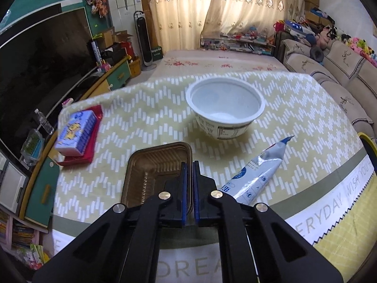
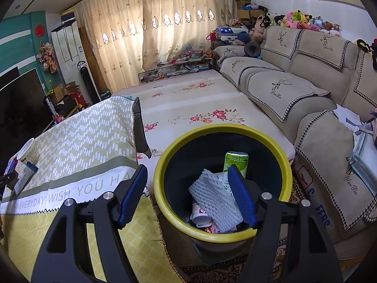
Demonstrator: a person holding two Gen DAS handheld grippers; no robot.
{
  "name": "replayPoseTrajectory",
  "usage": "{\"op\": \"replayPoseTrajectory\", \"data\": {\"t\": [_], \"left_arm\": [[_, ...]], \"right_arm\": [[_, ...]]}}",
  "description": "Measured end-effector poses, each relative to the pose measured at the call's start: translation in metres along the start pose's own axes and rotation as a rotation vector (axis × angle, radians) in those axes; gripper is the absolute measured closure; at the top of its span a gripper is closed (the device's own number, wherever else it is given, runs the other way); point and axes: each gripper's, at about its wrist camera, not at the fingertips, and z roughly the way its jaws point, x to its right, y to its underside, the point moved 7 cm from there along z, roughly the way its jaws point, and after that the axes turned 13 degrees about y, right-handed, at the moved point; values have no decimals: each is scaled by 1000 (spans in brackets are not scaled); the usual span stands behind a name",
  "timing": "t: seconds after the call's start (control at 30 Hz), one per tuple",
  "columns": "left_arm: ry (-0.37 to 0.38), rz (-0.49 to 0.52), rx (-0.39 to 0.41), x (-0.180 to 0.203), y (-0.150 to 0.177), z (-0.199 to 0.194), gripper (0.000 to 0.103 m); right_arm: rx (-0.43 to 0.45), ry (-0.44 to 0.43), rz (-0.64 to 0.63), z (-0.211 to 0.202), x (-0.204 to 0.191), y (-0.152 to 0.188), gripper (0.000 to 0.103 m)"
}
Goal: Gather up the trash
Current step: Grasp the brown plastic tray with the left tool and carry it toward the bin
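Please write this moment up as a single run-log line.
left gripper: shut on brown plastic tray rim | right gripper: open, empty, above yellow-rimmed bin | on table: white cup, squeezed tube

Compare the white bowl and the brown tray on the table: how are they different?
The white bowl is round and deep; the brown tray is rectangular, shallow and ribbed. The left gripper is shut on the tray's rim; the bowl stands free. Both look empty.

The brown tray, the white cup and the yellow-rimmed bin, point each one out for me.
brown tray (image 1: 150, 165): left wrist view, on its ribbed floor.
white cup (image 1: 226, 108): left wrist view, on its inside wall.
yellow-rimmed bin (image 2: 162, 165): right wrist view, on the left part of its rim.
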Motion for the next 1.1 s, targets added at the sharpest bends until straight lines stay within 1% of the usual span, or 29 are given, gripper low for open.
{"op": "replayPoseTrajectory", "data": {"t": [0.1,0.2,0.3,0.4,0.5,0.6,0.63,0.8,0.97,1.1], "left_arm": [[-7,11,29,7,-3,-16,98],[2,40,58,25,-7,-32,98],[36,74,79,52,-11,-46,98],[87,112,94,89,-16,-56,98],[160,170,91,140,-18,-58,98],[232,224,79,192,-17,-54,98],[247,236,75,204,-16,-53,98],[356,322,43,297,-15,-33,98],[429,402,7,376,-13,-14,98],[463,459,-13,430,-13,1,98]], "right_arm": [[8,-3,7,-4,4,-1,36],[15,-1,17,-7,10,-2,36],[20,1,28,-10,18,-3,36],[26,7,33,-12,28,-5,36],[46,17,19,-17,37,-11,36],[75,31,15,-25,53,-20,36],[83,35,19,-27,60,-22,36],[118,76,58,-41,104,-28,36],[109,120,111,-42,157,-22,36],[87,137,166,-37,191,-12,36]]}}
